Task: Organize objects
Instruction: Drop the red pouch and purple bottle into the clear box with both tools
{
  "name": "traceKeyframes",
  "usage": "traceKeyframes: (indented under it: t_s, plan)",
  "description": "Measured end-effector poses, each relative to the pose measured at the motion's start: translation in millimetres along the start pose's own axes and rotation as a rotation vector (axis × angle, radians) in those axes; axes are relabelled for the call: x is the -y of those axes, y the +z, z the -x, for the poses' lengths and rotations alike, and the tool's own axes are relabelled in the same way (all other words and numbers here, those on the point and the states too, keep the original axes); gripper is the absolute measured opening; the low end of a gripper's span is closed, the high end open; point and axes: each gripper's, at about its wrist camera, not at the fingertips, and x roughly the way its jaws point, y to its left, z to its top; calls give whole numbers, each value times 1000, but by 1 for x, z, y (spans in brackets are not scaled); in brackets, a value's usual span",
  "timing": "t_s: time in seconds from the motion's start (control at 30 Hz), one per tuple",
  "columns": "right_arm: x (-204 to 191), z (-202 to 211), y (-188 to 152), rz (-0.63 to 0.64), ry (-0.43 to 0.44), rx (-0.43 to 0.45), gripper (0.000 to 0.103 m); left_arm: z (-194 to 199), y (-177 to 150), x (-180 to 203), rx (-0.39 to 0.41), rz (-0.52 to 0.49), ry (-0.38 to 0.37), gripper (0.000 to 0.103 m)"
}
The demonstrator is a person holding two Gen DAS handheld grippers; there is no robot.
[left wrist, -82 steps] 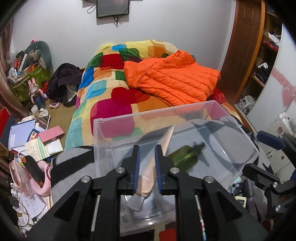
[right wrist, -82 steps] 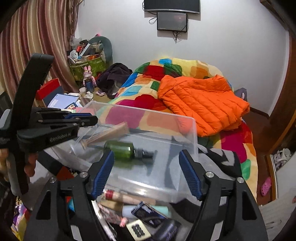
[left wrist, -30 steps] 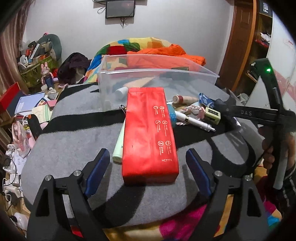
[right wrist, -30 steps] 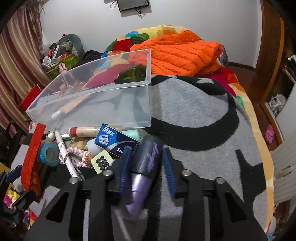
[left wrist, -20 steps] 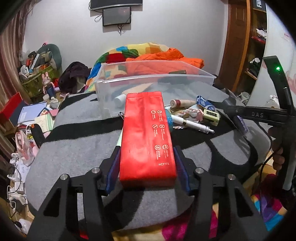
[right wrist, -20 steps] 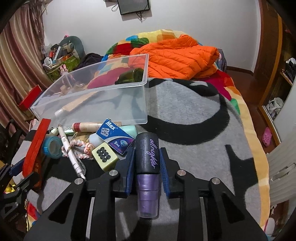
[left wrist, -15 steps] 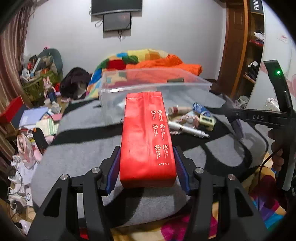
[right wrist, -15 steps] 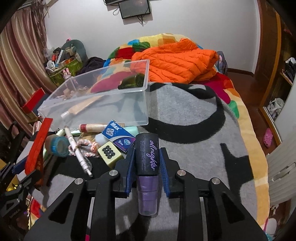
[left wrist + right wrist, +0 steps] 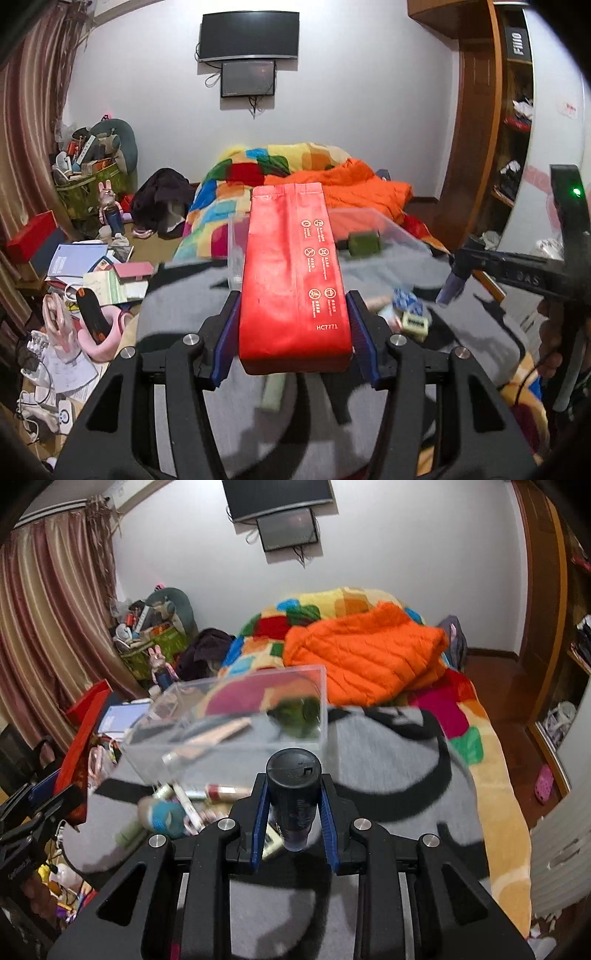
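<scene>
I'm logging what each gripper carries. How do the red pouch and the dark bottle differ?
The red pouch is flat, wide and bright red with white symbols; the dark bottle is round, narrow and black with a purplish lower end. The pouch fills a wide jaw gap in the left gripper; the bottle sits in a narrower gap in the right gripper. Both are clamped and lifted off the blanket.

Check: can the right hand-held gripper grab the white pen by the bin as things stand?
Probably not: the right hand-held gripper is already shut on the dark bottle, so its jaws are occupied. The white pen lies uncovered beside the clear bin.
</scene>
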Motion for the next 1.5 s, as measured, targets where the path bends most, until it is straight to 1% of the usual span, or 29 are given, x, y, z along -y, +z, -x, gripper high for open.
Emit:
traceKeyframes:
  t_s: [0.07,0.17,0.3,0.43,0.57,0.7,0.93,1.03,1.1,1.2,1.4,1.5]
  plan:
    - [-4,-2,9,10,7,15,23,-7,13,-4,7,7,14,55]
    - [-10,-6,23,26,15,29,23,-20,28,-11,2,26,8,55]
    - [-16,-17,44,37,27,38,23,-37,44,-16,-3,15,11,55]
    - [-20,-34,60,50,24,34,23,-61,58,-18,-39,9,-2,55]
    - [-26,-57,69,72,-3,10,23,-87,66,-19,-80,9,3,55]
    - [-31,-79,69,105,-26,-28,23,-115,69,-18,-124,-3,23,55]
    - [-35,-124,64,180,-97,-128,23,-151,65,-13,-195,-11,-6,55]
    - [-38,-135,61,201,-102,-157,23,-163,62,-10,-225,-13,-15,55]
    - [-41,-141,58,214,-100,-172,23,-167,61,-8,-239,-15,-26,55]
    - [-49,-143,56,238,-113,-166,23,-174,60,-6,-254,-23,-28,55]
    - [-60,-144,55,256,-77,-175,23,-175,58,-6,-266,-23,-45,55]
    - [-63,-144,54,265,-72,-185,24,-172,59,-6,-266,-29,-39,55]
